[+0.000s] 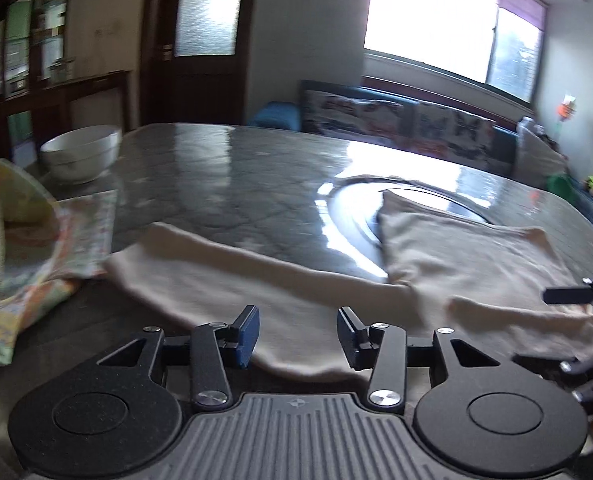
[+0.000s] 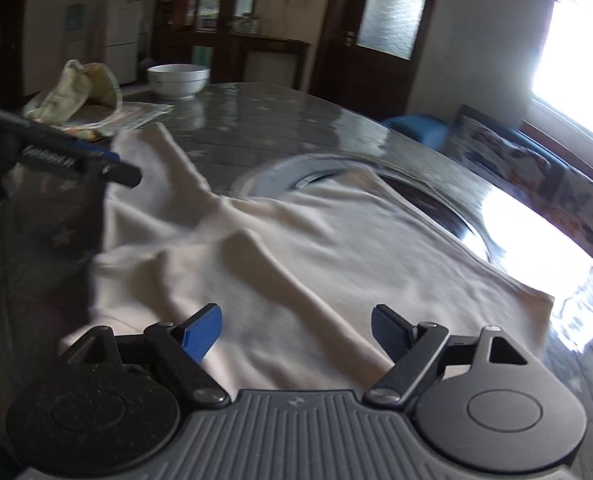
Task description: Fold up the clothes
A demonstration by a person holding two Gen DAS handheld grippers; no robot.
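Observation:
A cream garment (image 1: pixel 456 264) lies spread and wrinkled on the glossy grey table (image 1: pixel 224 168), with one long part stretched to the left. My left gripper (image 1: pixel 298 332) hangs open over the garment's near edge, and its blue pads hold nothing. The right wrist view shows the same garment (image 2: pixel 336 248) with a raised fold running across its middle. My right gripper (image 2: pixel 296 330) stands wide open just above that cloth, touching nothing that I can see. Each gripper appears at the edge of the other's view: the right one (image 1: pixel 564 295) and the left one (image 2: pixel 76 160).
A white bowl (image 1: pixel 81 152) stands at the table's far left, next to a crumpled patterned cloth (image 1: pixel 28 240). A round turntable (image 1: pixel 356 208) sits in the table's middle, partly under the garment. A cushioned bench (image 1: pixel 376 116) runs below the bright window.

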